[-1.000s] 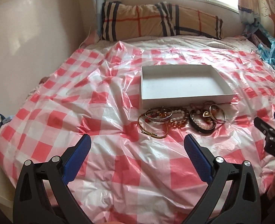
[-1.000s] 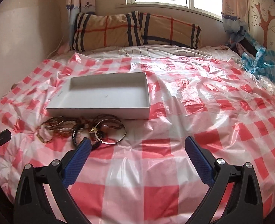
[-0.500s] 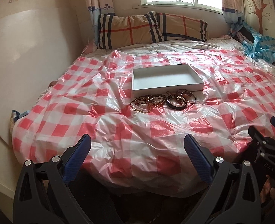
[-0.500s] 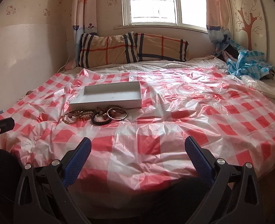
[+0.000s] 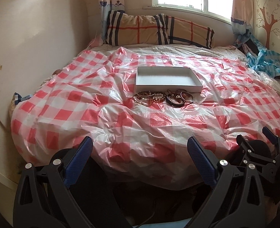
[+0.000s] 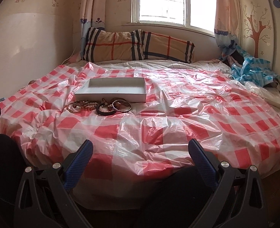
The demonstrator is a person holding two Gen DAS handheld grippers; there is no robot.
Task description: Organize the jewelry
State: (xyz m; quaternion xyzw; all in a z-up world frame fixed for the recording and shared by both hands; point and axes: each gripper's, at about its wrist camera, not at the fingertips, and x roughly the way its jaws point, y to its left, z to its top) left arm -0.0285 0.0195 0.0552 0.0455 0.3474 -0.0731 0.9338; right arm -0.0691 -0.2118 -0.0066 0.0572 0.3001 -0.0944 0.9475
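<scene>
Jewelry [image 5: 162, 98] lies well ahead of my left gripper [image 5: 140, 163], heaped just in front of the white box [image 5: 168, 87] on the checked plastic sheet [image 5: 121, 121]; the fingers gape with nothing between them. From my right gripper [image 6: 140, 164], likewise spread and carrying nothing, the pile sits ahead and leftward. I see nothing inside the box, so I judge the sorting unstarted.

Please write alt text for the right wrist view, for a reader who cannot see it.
A pile of bracelets lies on a red-and-white checked plastic sheet over a bed, just in front of an empty white box. The open right gripper hangs at the near bed edge, far from them; plaid pillows sit under a window.
</scene>
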